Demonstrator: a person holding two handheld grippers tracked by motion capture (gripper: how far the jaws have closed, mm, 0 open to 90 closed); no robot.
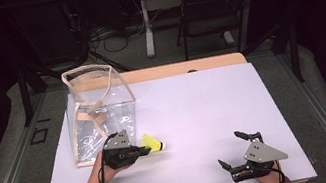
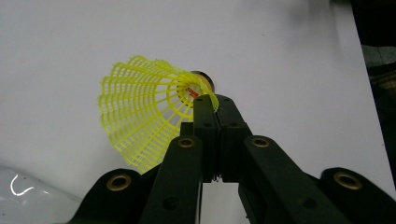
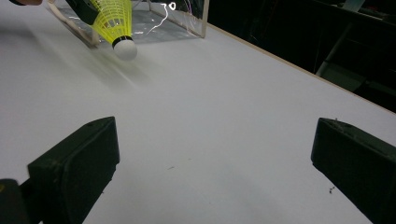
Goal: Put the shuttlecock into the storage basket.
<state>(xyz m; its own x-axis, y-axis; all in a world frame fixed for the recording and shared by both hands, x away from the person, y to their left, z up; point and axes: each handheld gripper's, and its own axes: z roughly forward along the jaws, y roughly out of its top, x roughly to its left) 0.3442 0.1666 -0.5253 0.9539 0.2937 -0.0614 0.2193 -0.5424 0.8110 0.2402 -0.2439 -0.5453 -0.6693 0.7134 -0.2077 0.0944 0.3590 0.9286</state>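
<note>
One yellow shuttlecock (image 1: 152, 144), one clear plastic bag (image 1: 98, 110) and two claws are on or over the white table (image 1: 205, 109).

The left gripper (image 1: 142, 151) has its jaws pressed together on the skirt of the shuttlecock. In the left gripper view the two black jaws meet with no gap between them, and the yellow mesh skirt (image 2: 140, 109) fans out to the left of the jaw tips, while the cork end sits just beyond the tips, pointing away from the claw. In the high view the white cork end points to the right of this claw, toward the middle of the table, and the shuttlecock casts a shadow on the white surface beneath it. The person's left hand (image 1: 106, 168) wraps the claw's body from behind.

The clear bag, trimmed with one beige edging and handles, stands open just behind and to the left of the left claw, close beside it; whether they touch cannot be told.

The right gripper (image 1: 235, 152) is spread wide and holds nothing. In the right gripper view its two jaws stand far apart at the bottom corners, with bare white table between them. Far ahead of this claw and to its left are the shuttlecock (image 3: 116, 23) and the bag (image 3: 154, 18). The two claws are well apart.
</note>
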